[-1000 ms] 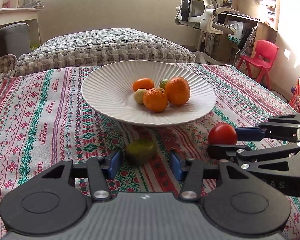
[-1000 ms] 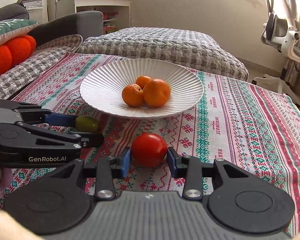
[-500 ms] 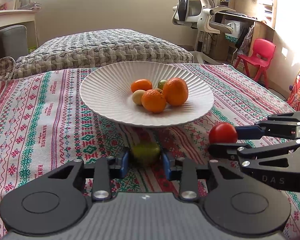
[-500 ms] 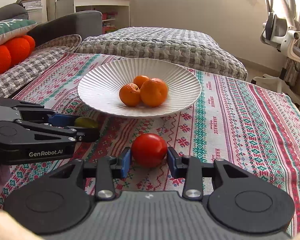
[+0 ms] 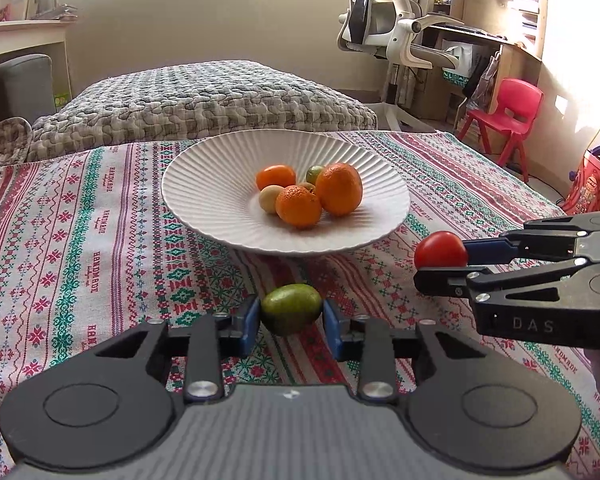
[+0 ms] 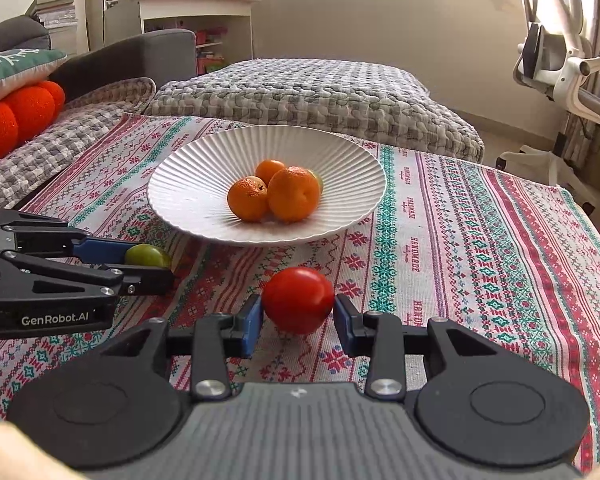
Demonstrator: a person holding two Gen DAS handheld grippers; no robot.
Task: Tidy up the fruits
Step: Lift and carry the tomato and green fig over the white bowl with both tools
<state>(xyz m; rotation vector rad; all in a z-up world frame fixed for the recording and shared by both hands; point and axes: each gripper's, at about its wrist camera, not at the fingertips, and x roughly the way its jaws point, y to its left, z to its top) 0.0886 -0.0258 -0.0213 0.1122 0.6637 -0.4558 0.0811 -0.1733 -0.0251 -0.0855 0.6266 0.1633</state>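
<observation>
Over the last second the left gripper [image 5: 291, 322] has closed from wide apart onto the green fruit [image 5: 291, 308]; its pads now clasp it, long axis lying across the fingers, low over the cloth [image 5: 80, 240]; the right gripper [image 6: 298, 320] grips the tomato [image 6: 298, 305]; both sit just short of the plate [image 5: 204, 200], probably ready to lift in among the oranges [image 5: 338, 188].
</observation>
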